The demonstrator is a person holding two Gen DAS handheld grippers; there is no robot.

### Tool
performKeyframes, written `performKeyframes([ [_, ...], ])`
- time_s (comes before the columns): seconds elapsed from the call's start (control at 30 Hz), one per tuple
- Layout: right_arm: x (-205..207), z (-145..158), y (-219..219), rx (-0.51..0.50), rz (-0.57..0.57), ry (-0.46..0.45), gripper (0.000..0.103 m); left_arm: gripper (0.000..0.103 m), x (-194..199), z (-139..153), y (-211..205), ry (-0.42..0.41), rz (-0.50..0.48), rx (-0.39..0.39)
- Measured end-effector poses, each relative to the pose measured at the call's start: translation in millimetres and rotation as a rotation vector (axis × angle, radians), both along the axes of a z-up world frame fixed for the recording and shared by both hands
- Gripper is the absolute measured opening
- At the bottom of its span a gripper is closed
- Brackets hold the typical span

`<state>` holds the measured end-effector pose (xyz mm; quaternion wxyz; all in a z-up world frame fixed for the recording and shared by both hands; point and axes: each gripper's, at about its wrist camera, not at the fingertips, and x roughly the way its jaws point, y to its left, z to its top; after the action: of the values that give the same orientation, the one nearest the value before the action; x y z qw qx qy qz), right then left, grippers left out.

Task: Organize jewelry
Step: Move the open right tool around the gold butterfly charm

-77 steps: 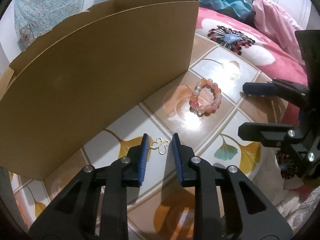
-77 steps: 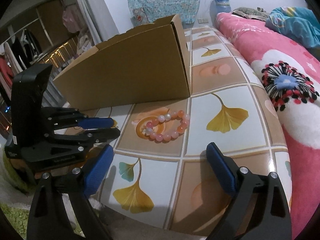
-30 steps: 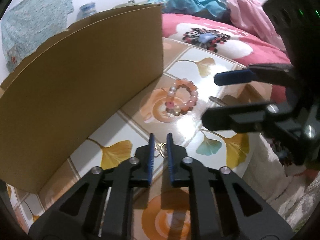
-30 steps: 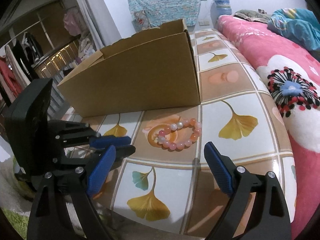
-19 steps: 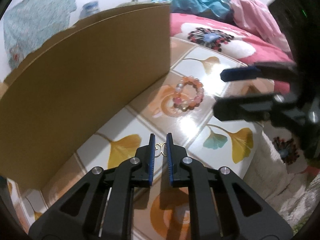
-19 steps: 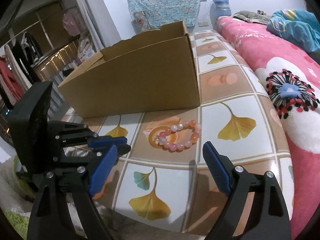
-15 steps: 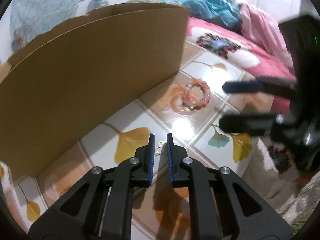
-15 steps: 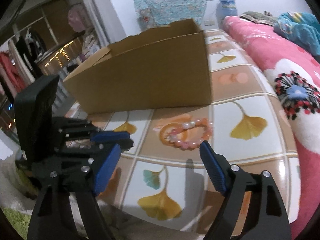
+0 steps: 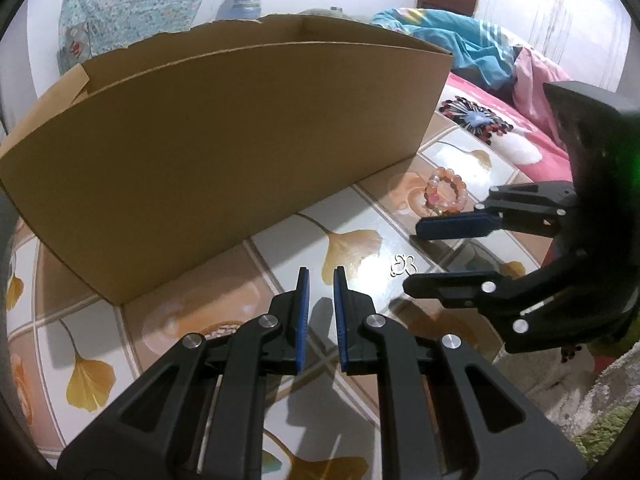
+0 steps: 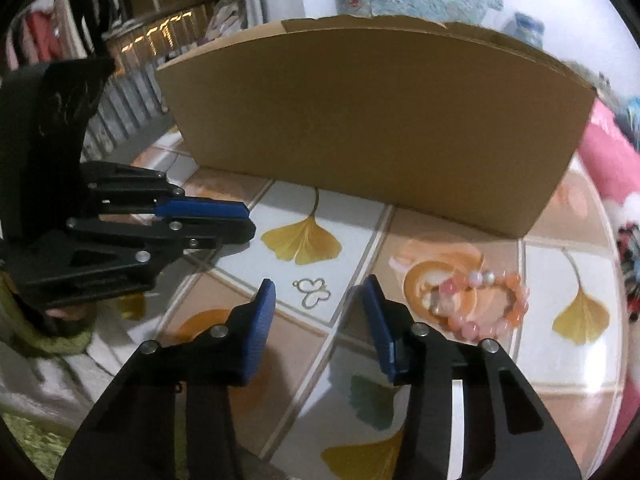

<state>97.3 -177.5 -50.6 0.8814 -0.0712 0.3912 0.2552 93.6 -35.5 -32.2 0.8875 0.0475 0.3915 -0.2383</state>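
A small gold butterfly charm [image 9: 404, 266] [image 10: 312, 292] lies flat on the tiled table [image 9: 280, 248]. My right gripper [image 10: 318, 288] [image 9: 412, 257] straddles it with its jaws closing, and the blue pads stand clear of the charm on both sides. My left gripper [image 9: 320, 276] [image 10: 248, 222] is just left of the charm, shut to a narrow slit with nothing in it. A pink and orange bead bracelet [image 9: 446, 196] [image 10: 484, 304] rests on the table to the right of the charm. Behind both stands an open cardboard box [image 9: 240, 152] [image 10: 380, 120].
A bed with a pink flowered cover [image 9: 480, 120] borders the table on the right. A green rug [image 9: 600, 432] lies below the table's near edge. In the right wrist view a clothes rack [image 10: 40, 28] stands far left.
My left gripper has slid left, leaving the charm on the table. My right gripper has swung left from the bracelet to the charm, and its jaws have narrowed.
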Motion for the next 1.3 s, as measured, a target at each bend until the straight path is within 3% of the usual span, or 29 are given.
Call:
performKeyframes([
  [0.3,5.4,3.8,11.7,-0.133,0.102,0.011,0.028,0.011,2.7,-3.5,6.6,-0.001,-0.006,-0.023],
  [0.43,7.9,4.4,11.9,-0.135,0.111,0.036,0.022,0.011,3.3,-5.2,10.1,0.003,-0.004,-0.036],
  [0.47,8.7,4.5,12.9,-0.133,0.11,0.042,0.014,0.011,3.3,-5.6,11.2,0.005,-0.002,-0.041],
  [0.73,8.0,4.5,13.9,-0.115,0.079,0.063,0.013,0.011,3.1,-4.8,17.1,0.002,0.006,-0.062],
  [0.8,8.2,4.8,15.6,-0.108,0.074,0.066,0.003,0.011,2.7,-4.2,18.9,0.0,0.007,-0.066],
  [1.1,5.6,11.9,15.2,-0.083,0.026,0.073,0.003,0.011,1.0,-2.4,26.5,-0.009,0.022,-0.071],
  [1.23,5.3,14.3,7.9,-0.023,-0.039,0.12,0.006,0.011,1.2,-2.9,29.6,-0.004,0.029,-0.077],
  [1.3,4.7,11.5,6.2,0.001,-0.073,0.148,0.02,0.011,0.5,-3.2,29.3,-0.002,0.027,-0.081],
])
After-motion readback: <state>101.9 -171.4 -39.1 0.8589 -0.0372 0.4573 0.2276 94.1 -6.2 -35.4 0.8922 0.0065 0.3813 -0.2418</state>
